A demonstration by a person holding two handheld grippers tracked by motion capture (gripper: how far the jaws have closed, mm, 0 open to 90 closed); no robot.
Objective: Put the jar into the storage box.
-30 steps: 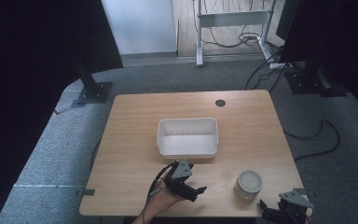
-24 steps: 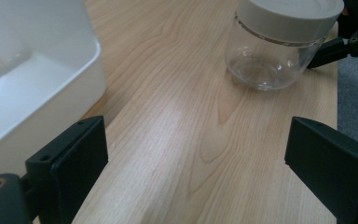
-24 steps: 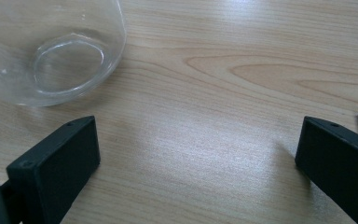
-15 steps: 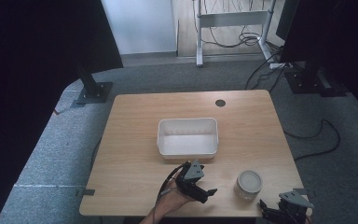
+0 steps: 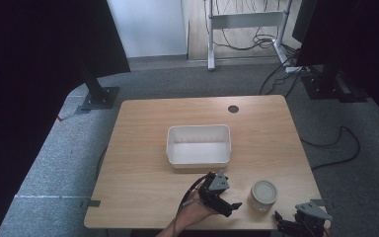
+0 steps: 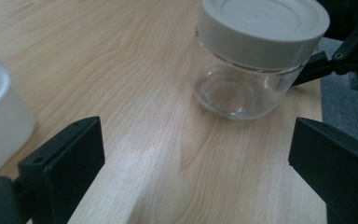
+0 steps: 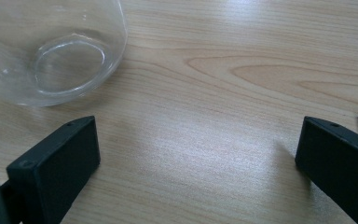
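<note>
Glass jar [image 5: 264, 195] with its grey lid stands on the wooden surface [image 5: 143, 173] near the front edge. My left gripper [image 5: 225, 203] sits just beside it, fingers [image 6: 65, 163] spread wide, jar ahead and untouched. My right gripper [image 5: 296, 227] is also spread, empty, near the jar's other side.

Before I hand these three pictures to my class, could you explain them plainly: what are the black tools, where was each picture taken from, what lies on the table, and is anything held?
A person at a wooden table holds a hand-operated two-jaw gripper in each hand. The high view looks down from above; the other two come from cameras riding on the grippers, looking along their black jaws. The left gripper sits near the front edge, jaws wide open and aimed at a clear glass jar with a pale lid. The right gripper waits at the table's front right corner, also open, with the jar's base close to it. A white tray stands at the table's middle. Nothing is held.
</note>
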